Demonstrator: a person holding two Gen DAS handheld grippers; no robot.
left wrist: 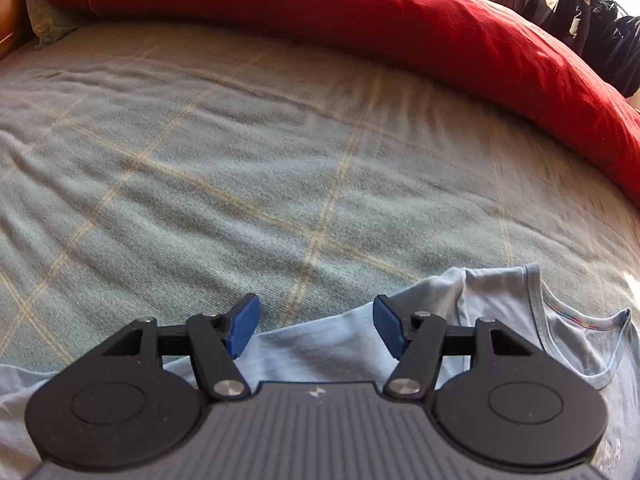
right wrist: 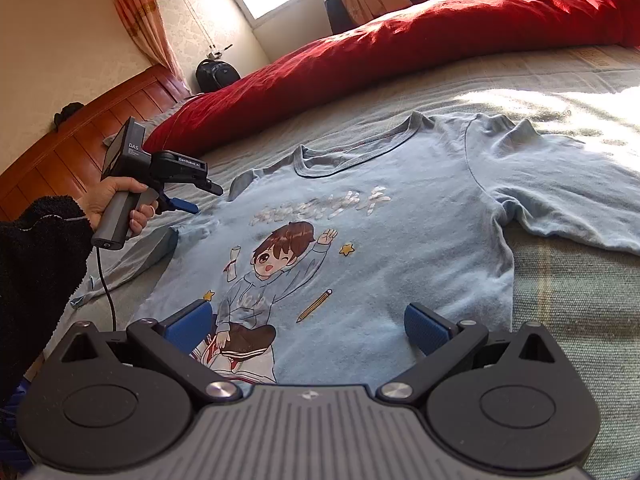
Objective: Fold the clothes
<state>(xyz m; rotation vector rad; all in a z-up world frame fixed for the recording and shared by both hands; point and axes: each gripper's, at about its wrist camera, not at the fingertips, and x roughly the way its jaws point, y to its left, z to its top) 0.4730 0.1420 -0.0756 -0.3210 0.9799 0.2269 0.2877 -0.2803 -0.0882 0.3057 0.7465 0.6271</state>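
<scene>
Only the right wrist view shows the light blue T-shirt [right wrist: 384,240] spread print-up on the grey-green bedspread [right wrist: 580,320], left gripper [right wrist: 200,200] above its sleeve, right gripper [right wrist: 308,328] at its hem, both jaws wide and empty, red duvet [right wrist: 400,44] bordering beyond.

A light blue tee [right wrist: 400,232] is lying flat and face up ahead of my right jaws, cartoon print showing, collar pointing away, one sleeve spreading right, the other lying crumpled under my left jaws.
</scene>
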